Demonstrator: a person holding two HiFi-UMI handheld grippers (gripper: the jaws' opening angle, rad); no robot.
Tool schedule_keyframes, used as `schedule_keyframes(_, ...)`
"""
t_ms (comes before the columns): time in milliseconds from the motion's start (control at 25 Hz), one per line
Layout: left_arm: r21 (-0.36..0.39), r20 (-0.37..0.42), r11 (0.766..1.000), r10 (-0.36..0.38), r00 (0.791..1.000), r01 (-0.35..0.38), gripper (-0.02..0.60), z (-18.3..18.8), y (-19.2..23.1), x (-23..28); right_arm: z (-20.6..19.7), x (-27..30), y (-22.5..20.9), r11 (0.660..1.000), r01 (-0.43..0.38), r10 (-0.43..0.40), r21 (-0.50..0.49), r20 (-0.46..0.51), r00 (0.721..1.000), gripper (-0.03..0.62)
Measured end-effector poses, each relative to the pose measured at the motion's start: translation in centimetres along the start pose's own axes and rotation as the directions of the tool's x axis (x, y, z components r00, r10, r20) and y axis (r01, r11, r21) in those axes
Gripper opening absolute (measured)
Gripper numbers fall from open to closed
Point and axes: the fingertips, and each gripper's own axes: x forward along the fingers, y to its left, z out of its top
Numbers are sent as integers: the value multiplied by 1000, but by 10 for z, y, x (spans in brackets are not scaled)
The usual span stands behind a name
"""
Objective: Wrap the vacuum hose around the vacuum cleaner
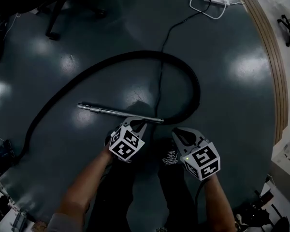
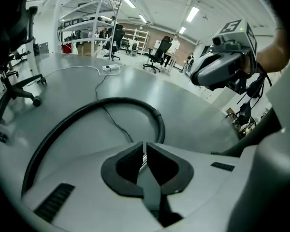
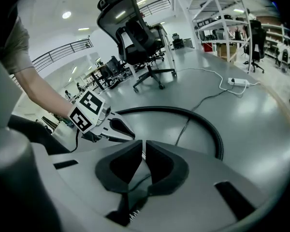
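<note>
With my left gripper point(image 1: 135, 124) and right gripper point(image 1: 180, 135) both closed and empty, the wand point(image 1: 118, 112) lies crosswise on the floor point(image 1: 232, 105) just ahead of the left one, with the hose point(image 1: 145, 54) looping beyond it.

The smooth floor point(image 1: 241, 110) is gleaming glossily, the ribbed black hose point(image 1: 140, 54) is looking matt (plastic, seemingly), and the metal wand point(image 1: 117, 112) is shining.
</note>
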Motion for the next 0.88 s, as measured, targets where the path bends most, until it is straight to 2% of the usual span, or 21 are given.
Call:
schedule_keyframes(40,11,-19,1000,-5,1000,5,17,-12,2,14,-11,11,-4,1000,-7,7,1,-6,1000,8)
schedule_keyframes(200,81,-78,995,-52,996,59,112,-43,-3,64,-45,42,-22,999,-30,29,-30,-42,999,20)
schedule_keyframes(320,148,-123,983,-92,988,109,147,-61,-6,97,-62,58,-34,998,-32,29,-51,-51,998,20)
schedule_keyframes(400,202,-162,968,-113,980,145,148,-72,-6,117,-72,68,-40,996,-48,44,-69,-59,997,80)
schedule_keyframes(480,272,-213,944,-130,968,186,168,-81,-8,137,-81,73,-46,993,-72,65,-90,-77,995,159)
schedule_keyframes(640,415,-337,872,-120,934,261,178,-97,-12,168,-94,70,-61,993,-82,74,-88,-95,993,172)
schedule_keyframes(760,461,-406,837,-97,909,295,178,-108,-10,186,-100,60,-76,996,-68,63,-56,-84,994,172)
schedule_keyframes(880,455,-452,822,-117,884,342,178,-113,-10,195,-104,54,-88,998,-59,56,-32,-81,995,172)
